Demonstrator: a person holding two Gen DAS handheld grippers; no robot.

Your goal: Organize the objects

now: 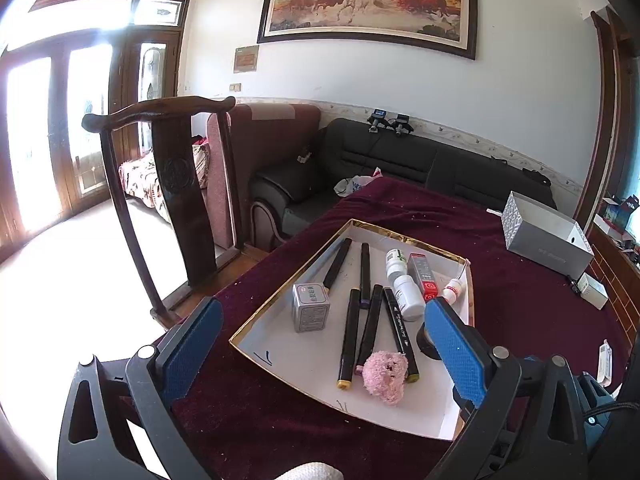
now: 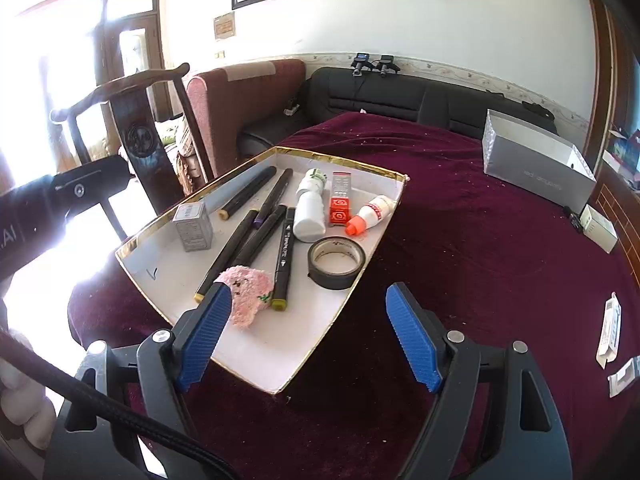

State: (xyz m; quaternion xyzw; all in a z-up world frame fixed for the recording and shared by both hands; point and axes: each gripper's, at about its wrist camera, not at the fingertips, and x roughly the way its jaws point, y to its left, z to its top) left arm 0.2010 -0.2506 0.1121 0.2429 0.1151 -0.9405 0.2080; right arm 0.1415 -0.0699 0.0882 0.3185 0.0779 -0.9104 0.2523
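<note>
A shallow white tray (image 1: 296,356) with a gold rim lies on the maroon tablecloth. In it are several black markers (image 1: 349,336), a small grey box (image 1: 311,307), a white bottle (image 1: 408,296), a red carton (image 1: 424,276), a glue bottle (image 1: 454,289) and a pink fuzzy toy (image 1: 384,376). A black tape roll (image 2: 337,262) sits by the tray's right rim. My left gripper (image 1: 323,304) hovers open over the tray's near side, nothing between its pads. My right gripper (image 2: 309,289) is also open above the tray's near right corner (image 2: 256,344), its left finger in front of the pink toy (image 2: 248,288).
A long silver box (image 2: 532,168) stands at the table's far right, with a small white box (image 2: 600,228) and white packets (image 2: 608,328) nearer. A dark wooden chair (image 1: 168,184) stands left of the table and a black sofa (image 1: 400,160) behind it.
</note>
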